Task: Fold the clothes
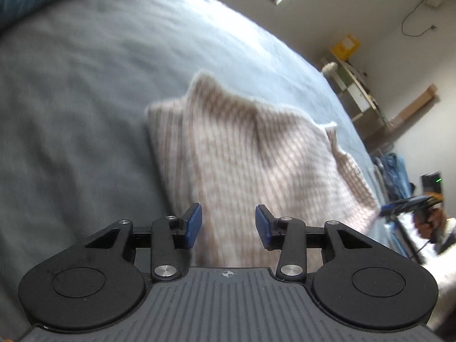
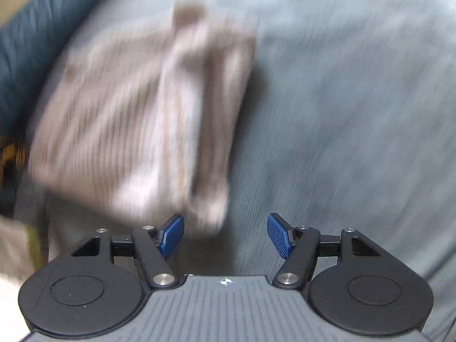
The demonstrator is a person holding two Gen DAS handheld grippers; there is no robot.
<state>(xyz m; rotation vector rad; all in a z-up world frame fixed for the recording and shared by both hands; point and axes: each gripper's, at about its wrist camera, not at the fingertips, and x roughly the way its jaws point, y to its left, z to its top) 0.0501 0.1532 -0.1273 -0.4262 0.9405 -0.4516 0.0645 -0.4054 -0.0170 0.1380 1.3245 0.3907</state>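
Note:
A folded beige and white striped knit sweater [image 1: 245,154] lies on the grey-blue bedspread [image 1: 85,99]. My left gripper [image 1: 228,226] is open, its blue pads above the sweater's near edge, holding nothing. In the right wrist view the sweater [image 2: 136,119] is blurred and lies ahead and to the left. My right gripper [image 2: 225,235] is open and empty, its left pad near the sweater's near corner. The right gripper also shows at the far right of the left wrist view [image 1: 410,203].
A teal pillow [image 2: 31,48] lies along the far left of the bed. Beyond the bed's right edge are shelves [image 1: 359,91], a yellow box [image 1: 344,45] and blue clothes [image 1: 396,171]. A wall cable [image 1: 413,22] hangs near the ceiling.

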